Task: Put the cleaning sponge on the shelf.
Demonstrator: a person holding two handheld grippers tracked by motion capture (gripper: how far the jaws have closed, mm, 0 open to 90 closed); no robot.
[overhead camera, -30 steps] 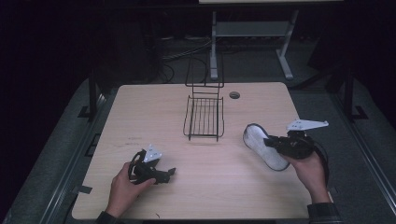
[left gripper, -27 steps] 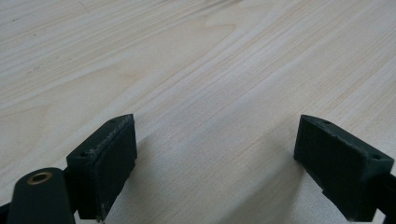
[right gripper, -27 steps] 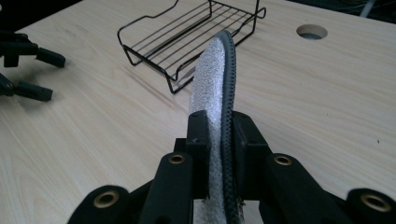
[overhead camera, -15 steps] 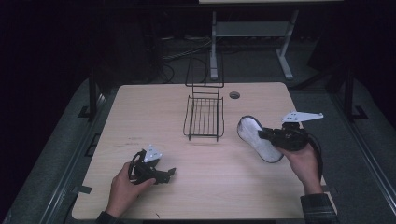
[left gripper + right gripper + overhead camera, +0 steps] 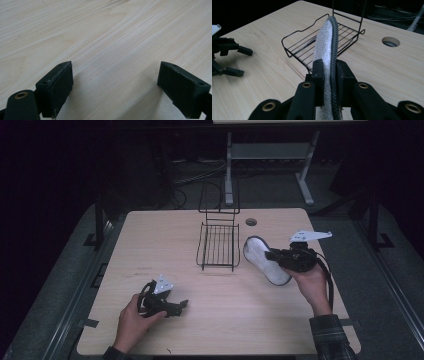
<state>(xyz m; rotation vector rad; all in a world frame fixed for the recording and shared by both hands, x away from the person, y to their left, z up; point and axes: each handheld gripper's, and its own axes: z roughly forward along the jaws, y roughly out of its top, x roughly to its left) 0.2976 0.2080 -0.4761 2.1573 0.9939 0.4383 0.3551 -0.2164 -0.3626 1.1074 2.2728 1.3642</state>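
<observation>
Wooden table (image 5: pixel 150 245), insole (image 5: pixel 325 42) edge-on

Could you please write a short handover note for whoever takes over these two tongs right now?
Right tongs: shut on the edge of the insole, white foam face with a dark rim, held off the table beside the wire rack.
Left tongs: open, nothing between the jaws, resting low on the wooden table near its front left.
Done: insole picked up.
Left: it looks bound for the wire rack, which holds nothing yet; probably carry it over, set it in, then release.
</observation>
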